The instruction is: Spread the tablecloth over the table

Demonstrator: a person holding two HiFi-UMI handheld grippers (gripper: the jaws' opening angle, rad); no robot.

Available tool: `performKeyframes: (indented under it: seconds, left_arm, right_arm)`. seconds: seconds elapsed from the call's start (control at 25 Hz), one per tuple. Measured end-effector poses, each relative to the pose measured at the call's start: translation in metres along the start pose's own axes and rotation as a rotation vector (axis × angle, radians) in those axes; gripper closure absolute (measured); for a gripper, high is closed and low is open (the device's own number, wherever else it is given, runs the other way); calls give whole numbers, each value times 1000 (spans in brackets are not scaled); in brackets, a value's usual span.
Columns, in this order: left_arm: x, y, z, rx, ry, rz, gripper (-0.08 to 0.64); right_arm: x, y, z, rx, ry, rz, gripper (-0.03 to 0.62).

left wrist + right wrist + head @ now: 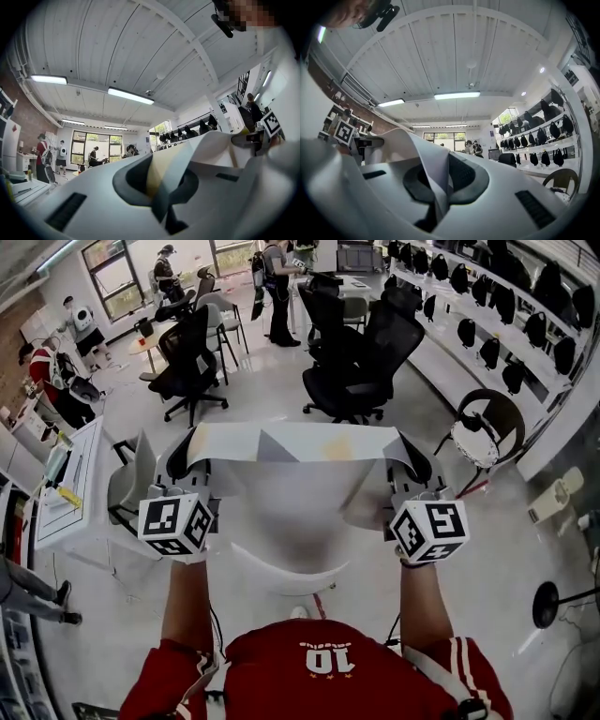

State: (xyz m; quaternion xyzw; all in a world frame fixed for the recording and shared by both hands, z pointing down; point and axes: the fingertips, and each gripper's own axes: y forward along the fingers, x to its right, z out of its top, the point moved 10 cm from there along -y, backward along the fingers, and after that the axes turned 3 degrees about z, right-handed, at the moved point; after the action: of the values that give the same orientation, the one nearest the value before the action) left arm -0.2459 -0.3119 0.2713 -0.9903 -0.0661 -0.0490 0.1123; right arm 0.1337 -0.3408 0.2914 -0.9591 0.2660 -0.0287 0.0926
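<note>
The tablecloth (300, 443), white with grey triangles and a pale yellow patch, is stretched in the air between my two grippers, and its lower part hangs in front of me. At the cloth's left corner, my left gripper (185, 452) is shut on the fabric; in its own view the cloth (206, 150) runs up out of the closed jaws (164, 190). The right gripper (412, 461) is shut on the right corner, with a fold of cloth (426, 154) pinched between its jaws (438, 190). Below the cloth shows a curved white edge (281, 579), perhaps the table.
Black office chairs (354, 362) stand beyond the cloth, and another (192, 362) is at the far left. A white desk (70, 493) is on my left and a round-backed chair (483, 432) on my right. People stand at the back. A shelf of black gear (487, 306) lines the right wall.
</note>
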Motion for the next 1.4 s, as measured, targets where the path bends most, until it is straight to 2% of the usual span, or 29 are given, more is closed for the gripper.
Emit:
performKeyframes:
  seconds: [0.12,0.4,0.72,0.88,1.08,1.4]
  left_arm:
    - [-9,27,4,30,19,-19,548]
    - [-26,75,-7,47,44,-55,548]
    - [-58,115,-15,77,63,-32,548]
    - [-71,124,-17,72,78,-17,548]
    - [-76,126,-21,40,108,-33,548]
    - [-75,133,-25,38,67,-36,548]
  right_arm:
    - [7,22,5,31,-24,-16,575]
    - [20,61,-3,17,-94,-41,577]
    - [15,99,-21,-14,-121,14,577]
    - [9,113,-30,-39,-129,39,577]
    - [12,122,-26,-60,-141,37,577]
    - [20,133,-13,-36,-141,20,577]
